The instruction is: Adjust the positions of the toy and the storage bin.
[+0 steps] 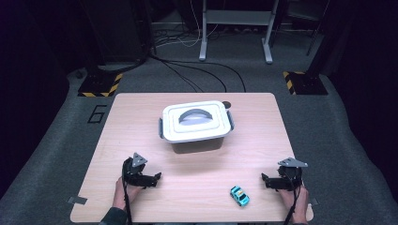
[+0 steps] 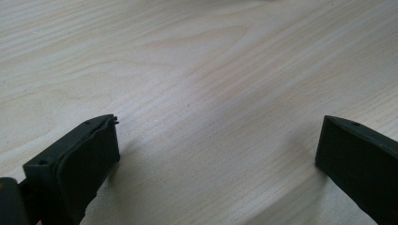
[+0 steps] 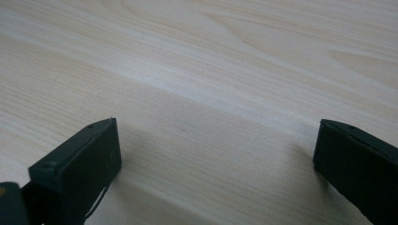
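Toy car (image 1: 240, 196), turquoise, sits near the front edge of the bench (image 1: 141, 112), right of centre, its long axis running diagonally from front-right to back-left; which end is the nose is too small to tell. At the left, the left tongs (image 1: 157, 177) rest low on the bench, jaws spread wide and holding nothing. Mid-bench stands the lidded white box (image 1: 197, 123), closed, well apart from the car. At the right, the right tongs (image 1: 264, 178) also gape wide and empty, near the car. Nothing seems begun; likely next, the right tongs close across the car's narrow sides.
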